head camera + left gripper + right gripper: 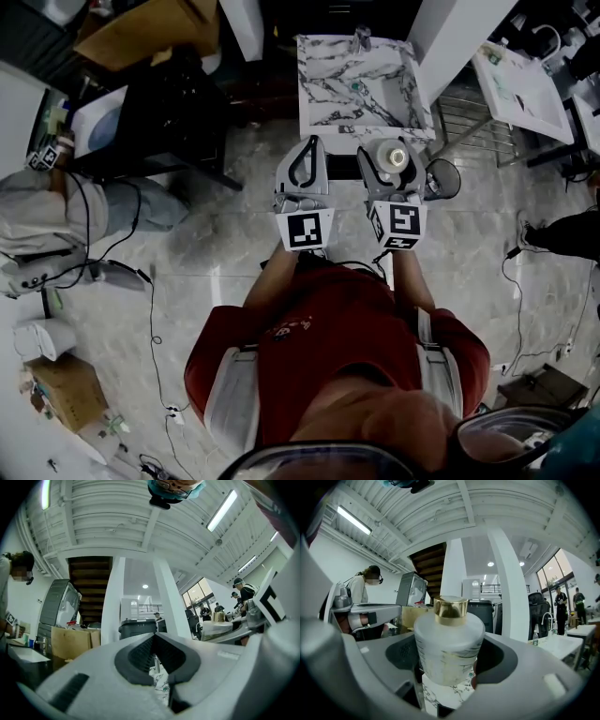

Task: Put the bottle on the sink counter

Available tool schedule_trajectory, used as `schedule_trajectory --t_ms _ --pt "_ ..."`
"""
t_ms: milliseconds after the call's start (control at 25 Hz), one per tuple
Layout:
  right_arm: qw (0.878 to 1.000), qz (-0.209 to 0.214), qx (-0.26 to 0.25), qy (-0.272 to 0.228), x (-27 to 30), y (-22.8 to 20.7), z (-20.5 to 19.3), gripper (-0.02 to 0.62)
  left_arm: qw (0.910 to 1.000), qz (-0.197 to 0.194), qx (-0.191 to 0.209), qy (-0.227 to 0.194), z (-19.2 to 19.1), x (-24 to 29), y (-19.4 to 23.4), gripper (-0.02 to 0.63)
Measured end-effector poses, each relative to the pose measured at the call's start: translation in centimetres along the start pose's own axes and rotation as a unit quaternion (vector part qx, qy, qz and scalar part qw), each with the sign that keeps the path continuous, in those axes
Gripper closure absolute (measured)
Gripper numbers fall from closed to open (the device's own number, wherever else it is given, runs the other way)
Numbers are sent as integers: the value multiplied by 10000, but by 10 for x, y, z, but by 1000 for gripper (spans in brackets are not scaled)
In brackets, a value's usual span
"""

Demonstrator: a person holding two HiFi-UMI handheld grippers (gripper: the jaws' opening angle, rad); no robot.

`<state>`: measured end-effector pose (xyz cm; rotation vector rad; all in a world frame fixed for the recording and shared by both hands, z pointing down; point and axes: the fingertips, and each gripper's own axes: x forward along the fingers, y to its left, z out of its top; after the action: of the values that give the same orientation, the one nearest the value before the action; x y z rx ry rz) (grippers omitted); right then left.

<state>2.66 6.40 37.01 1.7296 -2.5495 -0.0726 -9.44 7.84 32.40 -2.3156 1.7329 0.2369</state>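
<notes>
The right gripper (395, 161) is clamped on the bottle (449, 641), its dark pads pressing the frosted white body from both sides while the gold cap (451, 610) stands upright above them. From the head view the bottle hangs in the air at the near edge of the marble sink surface (328, 94), and whether it is over the edge or just short of it cannot be told. A faucet (362, 38) stands at the far side of that surface. The left gripper (310, 145) is held just beside the right one, at about the same reach, with its jaw tips brought together and nothing between them; a sliver of marble shows through the gap below the tips. Well off to the left, a person in a pale top (28, 211) stands on the tiled floor (234, 272)
</notes>
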Motion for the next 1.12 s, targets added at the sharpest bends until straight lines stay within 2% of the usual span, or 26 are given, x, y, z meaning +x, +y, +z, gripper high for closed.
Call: schedule_trajectory --t_ms 240,600,920,1120 --pt "9999 -117 17 -26 19 5 2 255 9999 -131 39 51 -7 13 17 603" --pt "10000 -66 17 -68 41 5 -2 255 9999 -90 43 34 -16 27 29 604" --pt "9999 27 -35 -143 80 -16 2 255 10000 14 -7 -37 -24 69 37 604" --pt "9999 41 -31 -137 105 -36 3 255 9999 -26 127 -13 -31 100 36 604"
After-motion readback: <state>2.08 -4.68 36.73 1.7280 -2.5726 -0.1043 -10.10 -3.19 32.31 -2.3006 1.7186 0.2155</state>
